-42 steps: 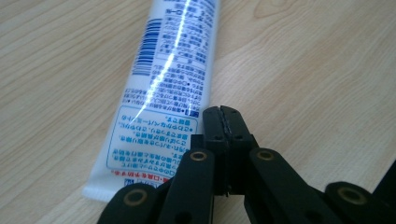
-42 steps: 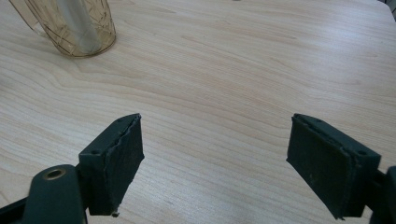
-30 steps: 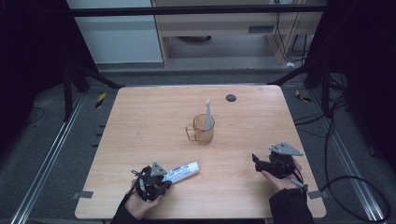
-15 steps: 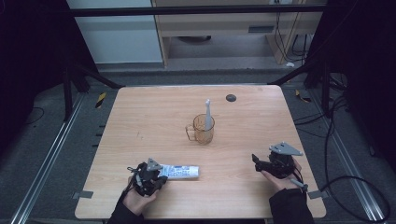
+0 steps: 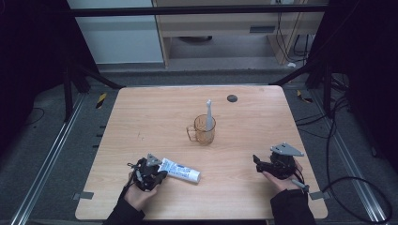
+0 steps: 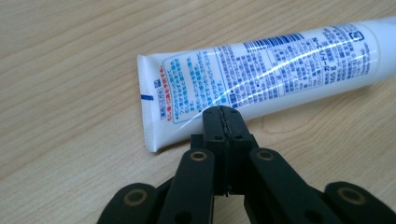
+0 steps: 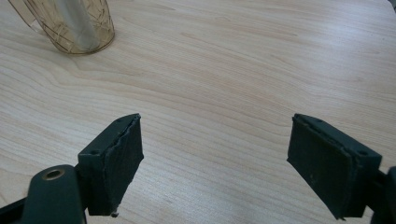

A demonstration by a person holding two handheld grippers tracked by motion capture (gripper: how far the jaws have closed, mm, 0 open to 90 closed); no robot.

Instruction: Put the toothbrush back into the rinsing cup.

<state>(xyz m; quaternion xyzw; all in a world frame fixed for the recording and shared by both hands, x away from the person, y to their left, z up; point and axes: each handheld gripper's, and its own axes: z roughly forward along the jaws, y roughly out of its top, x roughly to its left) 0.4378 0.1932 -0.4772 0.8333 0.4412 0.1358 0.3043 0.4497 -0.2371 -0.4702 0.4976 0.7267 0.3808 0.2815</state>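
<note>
A white toothpaste tube (image 5: 180, 171) with blue print lies flat on the wooden table (image 5: 155, 117) near the front left. My left gripper (image 5: 149, 174) sits at its flat crimped end. In the left gripper view the jaws (image 6: 225, 113) are pressed together with nothing between them, and their tips overlap the near edge of the tube (image 6: 280, 70). An amber see-through cup (image 5: 205, 131) stands mid-table with a white toothbrush (image 5: 209, 112) upright in it. My right gripper (image 5: 258, 162) rests at the front right, open wide and empty (image 7: 215, 158); the cup (image 7: 70, 28) is far ahead of it.
A small dark round disc (image 5: 232, 98) lies near the table's far edge. Bare wood stretches between the two grippers and around the cup. Dark metal frame posts and cables surround the table.
The toothpaste tube has swung clockwise on the table: its cap end pointed up-right, now it points slightly down-right. The left gripper shifted a little. The right gripper stayed still.
</note>
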